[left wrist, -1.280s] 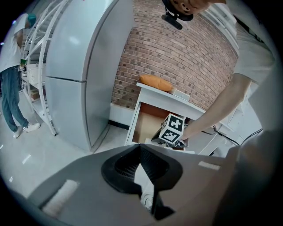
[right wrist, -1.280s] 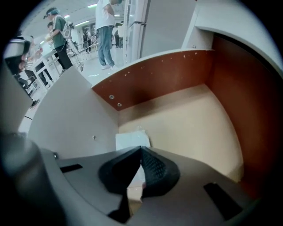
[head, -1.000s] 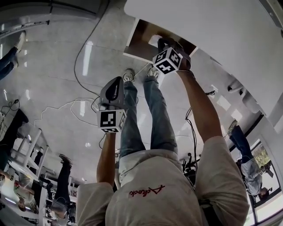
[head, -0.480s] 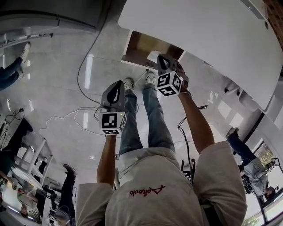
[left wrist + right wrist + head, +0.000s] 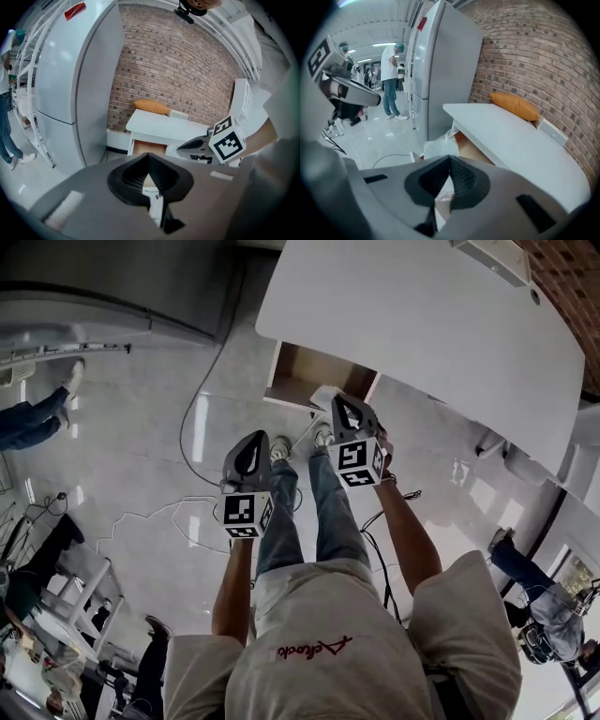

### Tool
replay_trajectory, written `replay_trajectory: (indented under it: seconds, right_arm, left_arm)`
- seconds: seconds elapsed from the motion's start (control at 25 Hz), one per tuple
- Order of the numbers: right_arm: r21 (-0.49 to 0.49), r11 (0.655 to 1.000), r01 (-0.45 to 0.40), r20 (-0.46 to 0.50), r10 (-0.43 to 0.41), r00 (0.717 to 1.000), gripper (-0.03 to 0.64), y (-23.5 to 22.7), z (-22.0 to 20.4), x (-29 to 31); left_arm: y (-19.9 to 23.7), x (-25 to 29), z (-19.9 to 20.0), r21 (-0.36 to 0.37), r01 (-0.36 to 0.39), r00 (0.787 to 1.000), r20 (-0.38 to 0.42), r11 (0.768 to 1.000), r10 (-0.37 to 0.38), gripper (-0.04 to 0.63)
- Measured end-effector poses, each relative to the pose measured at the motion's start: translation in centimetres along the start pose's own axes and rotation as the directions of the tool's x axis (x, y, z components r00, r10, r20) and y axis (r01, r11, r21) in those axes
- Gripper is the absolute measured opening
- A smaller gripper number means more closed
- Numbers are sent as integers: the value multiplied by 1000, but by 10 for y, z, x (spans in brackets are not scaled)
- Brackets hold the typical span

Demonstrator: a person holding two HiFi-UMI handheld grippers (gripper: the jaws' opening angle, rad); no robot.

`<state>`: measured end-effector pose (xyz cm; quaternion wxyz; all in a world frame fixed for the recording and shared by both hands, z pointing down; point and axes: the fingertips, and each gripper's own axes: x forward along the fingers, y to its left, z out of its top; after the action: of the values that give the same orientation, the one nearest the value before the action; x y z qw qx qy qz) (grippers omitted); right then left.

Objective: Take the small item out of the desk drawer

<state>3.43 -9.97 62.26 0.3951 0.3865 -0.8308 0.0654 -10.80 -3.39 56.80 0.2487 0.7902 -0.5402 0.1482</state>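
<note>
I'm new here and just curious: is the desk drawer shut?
No, the drawer stands pulled out from under the white desk, its brown inside showing.

The person wears a pale short-sleeved shirt (image 5: pixel 375 667) with red writing (image 5: pixel 312 647), blue jeans (image 5: pixel 330 521) and white shoes (image 5: pixel 279 450). The left hand-held gripper (image 5: pixel 255 439) and the right hand-held gripper (image 5: pixel 341 401) are grey. Each has a white cube (image 5: pixel 246 513) with black squares at its back end.

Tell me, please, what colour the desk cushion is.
Orange; the cushion shows best in the right gripper view.
</note>
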Motion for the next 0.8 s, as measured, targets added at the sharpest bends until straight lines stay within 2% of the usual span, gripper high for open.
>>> replay_trajectory:
  seconds: [0.24,0.48,0.8]
  right_arm:
    - [61,998,19,70,-23,997,12,-7,22,-32]
    - [162,983,80,151,-105,983,12,-26,50,-74]
    - [263,950,167,253,-235,939,12,-47,91,-147]
  left_arm:
    - [-9,-7,23,15,7,999,33,1000,-7,6]
    - [-21,-11,63,52,28,995,96,998,-32,6]
    - [-37,-32,124,103,46,981,183,994,-64,6]
